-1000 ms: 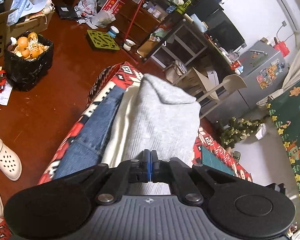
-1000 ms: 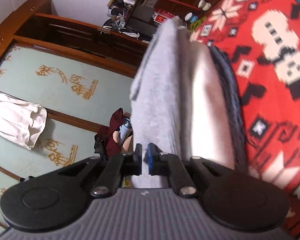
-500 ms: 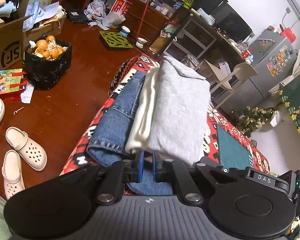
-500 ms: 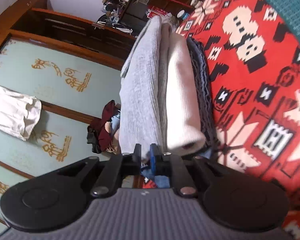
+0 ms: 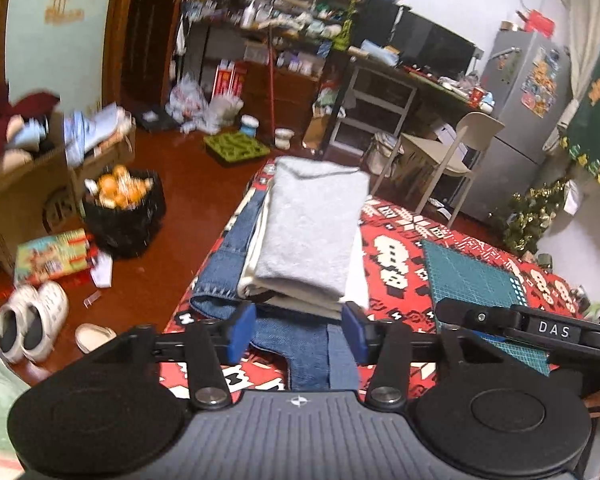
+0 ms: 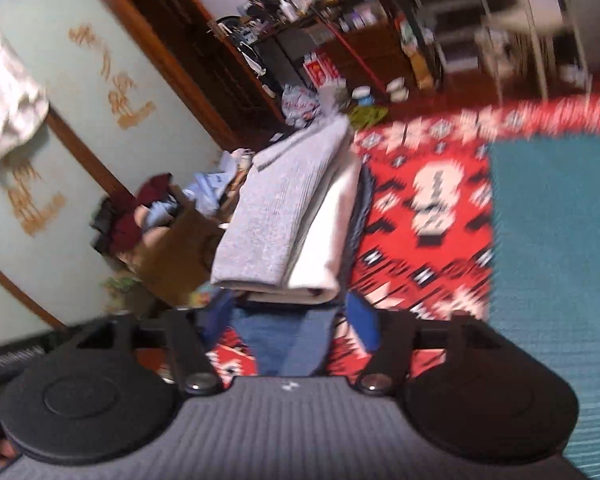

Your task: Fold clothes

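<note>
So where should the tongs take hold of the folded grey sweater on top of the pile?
Probably grip the grey sweater at its near folded edge, coming from the near side: that edge is thick, rounded and sits raised on the cream garment.

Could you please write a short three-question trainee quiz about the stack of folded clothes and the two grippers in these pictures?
1. True or false: the folded grey knit sweater lies on top of the stack.
2. Which garment is lowest? A cream folded top; B blue denim jeans.
3. Fill in: both the left gripper and the right gripper are ____.

Key: 1 true; 2 B; 3 open.
</note>
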